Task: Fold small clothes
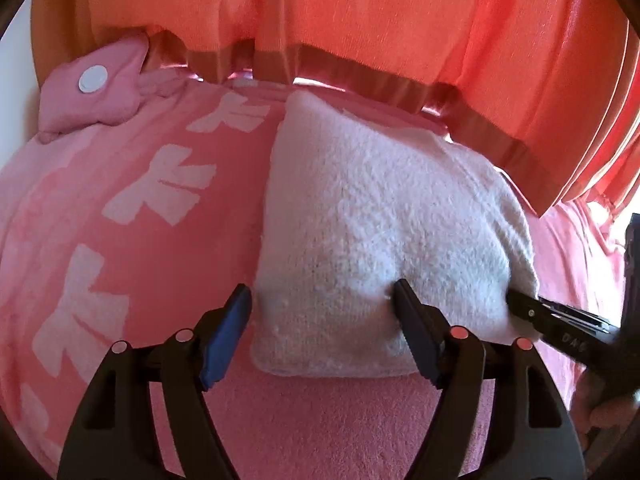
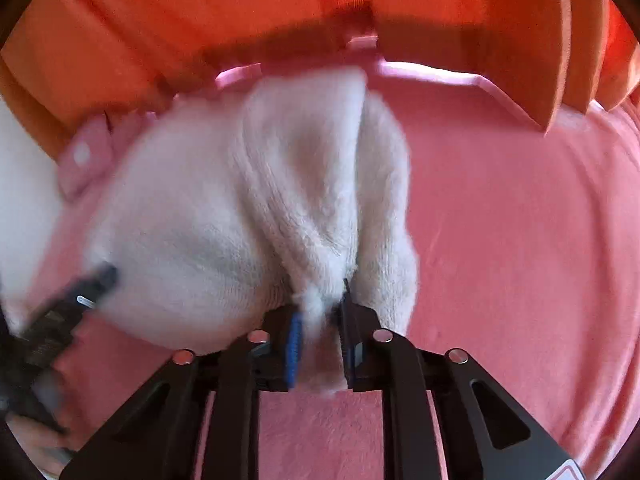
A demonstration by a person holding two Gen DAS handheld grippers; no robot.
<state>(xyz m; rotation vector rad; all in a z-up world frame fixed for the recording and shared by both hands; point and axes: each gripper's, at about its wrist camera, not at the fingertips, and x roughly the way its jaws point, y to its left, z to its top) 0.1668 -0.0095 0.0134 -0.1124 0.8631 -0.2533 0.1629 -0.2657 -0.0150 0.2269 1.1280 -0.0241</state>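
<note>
A small white fleecy garment (image 1: 372,248) lies folded on a pink cloth. My left gripper (image 1: 320,300) is open, its jaws spread wide over the garment's near left corner, the right finger (image 1: 412,320) pressing on the fabric. My right gripper (image 2: 320,320) is shut on a bunched fold of the white garment (image 2: 260,200) at its near edge. The right gripper also shows in the left wrist view (image 1: 560,320) at the garment's right side. The left gripper shows blurred at the lower left of the right wrist view (image 2: 80,292).
The pink cloth (image 2: 500,240) covers the surface and bears white bow prints (image 1: 160,188) on the left. A pink pouch with a white snap button (image 1: 92,78) lies at the back left. An orange curtain (image 1: 360,20) hangs along the back edge.
</note>
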